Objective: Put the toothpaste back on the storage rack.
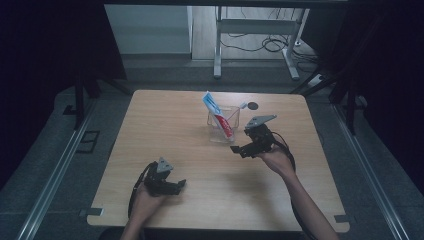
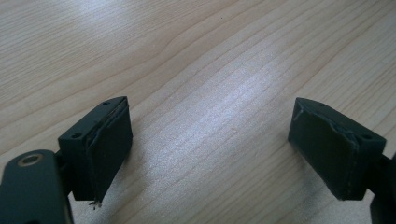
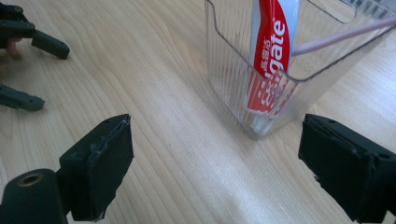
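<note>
A clear ribbed plastic holder (image 1: 223,126) stands near the middle of the wooden table (image 1: 165,130). A red, white and blue toothpaste tube (image 1: 214,111) leans in it, along with a pink-handled toothbrush (image 1: 236,112). My right gripper (image 1: 240,141) is just right of the holder, pointing left, its jaws open with nothing between them. In the right gripper view the holder (image 3: 233,88), the tube (image 3: 272,51) and the brush handle (image 3: 341,36) lie just beyond that gripper (image 3: 215,149). My left gripper (image 1: 178,186) rests near the front edge, open over bare wood (image 2: 210,135).
A small dark round spot (image 1: 253,105) lies on the table behind the holder. The left gripper (image 3: 23,65) appears far off in the right gripper view. Beyond the table's far edge stand a metal desk frame (image 1: 218,50) and floor cables (image 1: 272,44).
</note>
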Motion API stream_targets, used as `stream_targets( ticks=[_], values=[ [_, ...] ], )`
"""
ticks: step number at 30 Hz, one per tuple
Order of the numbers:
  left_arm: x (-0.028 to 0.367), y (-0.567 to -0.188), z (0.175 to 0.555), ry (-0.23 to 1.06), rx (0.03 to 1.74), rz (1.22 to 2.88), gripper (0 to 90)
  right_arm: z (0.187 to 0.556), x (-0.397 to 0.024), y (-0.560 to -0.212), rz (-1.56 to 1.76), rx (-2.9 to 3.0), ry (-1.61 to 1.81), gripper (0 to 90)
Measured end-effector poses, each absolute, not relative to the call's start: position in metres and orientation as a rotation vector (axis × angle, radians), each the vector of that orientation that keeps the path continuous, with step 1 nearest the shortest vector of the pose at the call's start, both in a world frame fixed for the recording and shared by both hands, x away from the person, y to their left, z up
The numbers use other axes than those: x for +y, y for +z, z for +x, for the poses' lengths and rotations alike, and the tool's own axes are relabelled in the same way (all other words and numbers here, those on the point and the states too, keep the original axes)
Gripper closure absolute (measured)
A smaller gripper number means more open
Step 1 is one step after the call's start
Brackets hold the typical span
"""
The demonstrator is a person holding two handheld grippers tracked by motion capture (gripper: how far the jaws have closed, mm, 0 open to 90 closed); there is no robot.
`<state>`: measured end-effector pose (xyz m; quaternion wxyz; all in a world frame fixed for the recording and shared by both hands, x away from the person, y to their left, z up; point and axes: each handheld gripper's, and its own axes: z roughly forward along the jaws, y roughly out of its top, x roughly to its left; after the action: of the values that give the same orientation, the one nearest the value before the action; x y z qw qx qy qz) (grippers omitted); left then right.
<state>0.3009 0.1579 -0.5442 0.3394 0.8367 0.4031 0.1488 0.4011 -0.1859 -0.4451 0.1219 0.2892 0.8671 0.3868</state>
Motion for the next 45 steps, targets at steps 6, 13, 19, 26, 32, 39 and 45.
stream_targets(
  ticks=[6,13,19,26,32,39,45],
  values=[
    [0.158,-0.544,0.301,0.39,1.05,2.178,13.7,0.395,-0.192,-0.449,0.858,2.529,1.129,9.6],
    [0.158,-0.544,0.301,0.388,1.049,2.177,13.7,0.388,-0.2,-0.454,0.865,2.522,1.136,9.6],
    [0.158,-0.544,0.301,0.389,1.05,2.176,13.7,0.381,-0.207,-0.459,0.873,2.509,1.121,9.9],
    [0.158,-0.544,0.301,0.389,1.05,2.176,13.7,0.372,-0.217,-0.465,0.881,2.501,1.117,9.9],
    [0.158,-0.544,0.301,0.39,1.054,2.174,13.7,0.362,-0.225,-0.468,0.893,2.493,1.112,9.9],
    [0.157,-0.545,0.3,0.389,1.059,2.169,13.6,0.353,-0.235,-0.473,0.907,2.482,1.099,9.9],
    [0.157,-0.545,0.3,0.389,1.063,2.167,13.6,0.344,-0.246,-0.477,0.928,2.469,1.092,9.9]
  ],
)
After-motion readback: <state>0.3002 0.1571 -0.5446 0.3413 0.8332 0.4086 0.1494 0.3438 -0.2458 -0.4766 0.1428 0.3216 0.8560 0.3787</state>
